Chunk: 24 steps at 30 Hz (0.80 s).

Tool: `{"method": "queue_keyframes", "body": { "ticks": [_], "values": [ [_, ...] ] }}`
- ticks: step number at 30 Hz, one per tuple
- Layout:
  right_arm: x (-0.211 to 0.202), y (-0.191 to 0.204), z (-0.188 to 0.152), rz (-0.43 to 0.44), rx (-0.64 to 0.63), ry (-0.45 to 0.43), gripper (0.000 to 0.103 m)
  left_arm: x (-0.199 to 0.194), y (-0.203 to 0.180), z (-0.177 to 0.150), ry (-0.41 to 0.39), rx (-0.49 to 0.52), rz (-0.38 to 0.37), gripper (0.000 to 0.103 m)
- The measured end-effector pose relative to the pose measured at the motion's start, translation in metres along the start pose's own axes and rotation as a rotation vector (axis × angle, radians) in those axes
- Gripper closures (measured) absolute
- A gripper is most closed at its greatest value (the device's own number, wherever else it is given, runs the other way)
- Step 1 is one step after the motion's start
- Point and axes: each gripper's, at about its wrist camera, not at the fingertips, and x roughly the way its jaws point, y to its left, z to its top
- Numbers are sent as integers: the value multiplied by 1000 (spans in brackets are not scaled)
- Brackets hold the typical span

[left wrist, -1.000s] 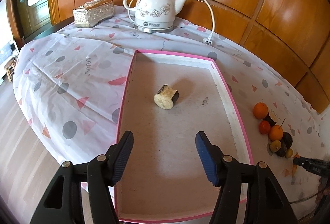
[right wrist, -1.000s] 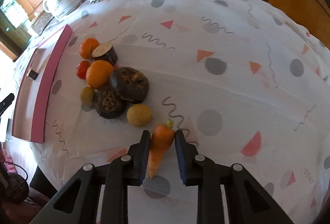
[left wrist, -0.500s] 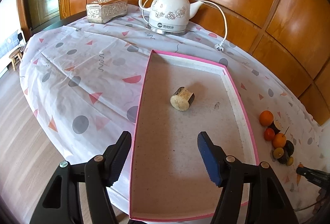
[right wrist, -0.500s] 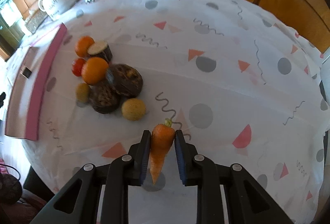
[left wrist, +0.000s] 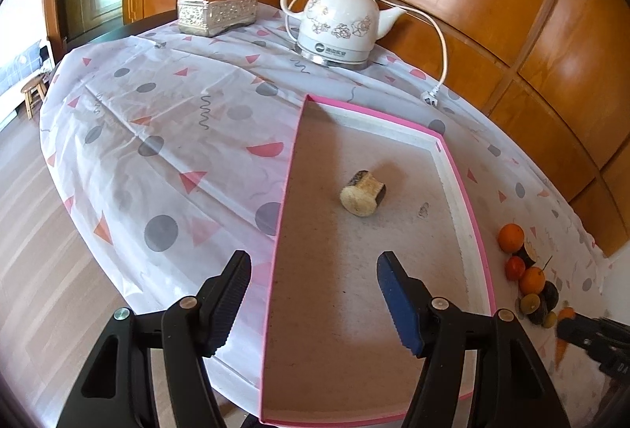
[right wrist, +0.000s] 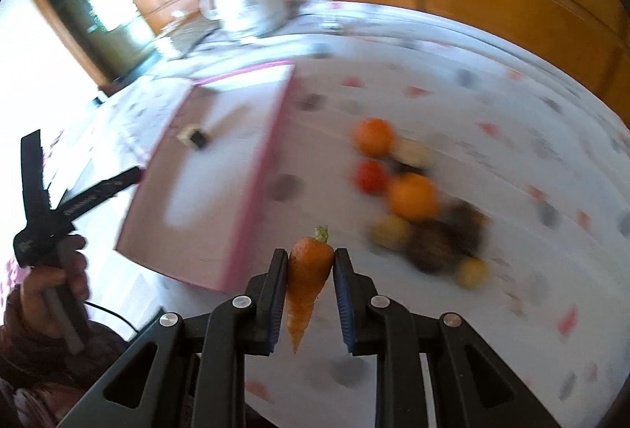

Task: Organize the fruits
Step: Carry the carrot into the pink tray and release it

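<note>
My right gripper [right wrist: 309, 254] is shut on an orange carrot [right wrist: 309, 270], held tip-down in the air above the patterned cloth. The carrot hangs between the pink-rimmed tray [right wrist: 271, 152] on its left and the fruit pile on its right. That pile holds two oranges [right wrist: 411, 195], a red tomato [right wrist: 370, 176], dark round fruits [right wrist: 445, 239] and small yellow ones [right wrist: 470, 272]. My left gripper [left wrist: 311, 270] stands open over the tray's [left wrist: 281, 207] near end with nothing between its fingers. A cut chunk [left wrist: 362, 193], pale-faced and dark-skinned, lies in the tray.
A white electric kettle [left wrist: 338, 26] with its cord and plug [left wrist: 431, 97] and a silver tissue box [left wrist: 216, 10] stand at the table's far side. Wooden wall panels run behind it. The table's edge drops to wooden floor on the left. A hand [right wrist: 55, 270] holds the left gripper.
My right gripper has lifted the carrot off the cloth and swung left toward the tray; its view is now blurred. The left gripper has drifted slightly, still open.
</note>
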Motion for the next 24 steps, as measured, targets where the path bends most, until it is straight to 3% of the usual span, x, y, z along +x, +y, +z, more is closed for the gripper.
{"method": "queue_keyframes", "body": {
  "ticks": [5,13,17,21,24],
  "values": [
    [27,45,24,47,-72,7,80,-1,16,5,-14,-46,14,36],
    [70,92,53,45,-122,33,80,-1,49,12,-30,-140,59,36],
    [88,100,59,39,-111,37,79,3,52,10,-15,-150,65,36],
    [91,98,60,46,-79,30,68,5,50,7,-8,-138,60,36],
    [85,92,58,33,-61,21,68,6,47,6,-6,-129,58,36]
  ]
}}
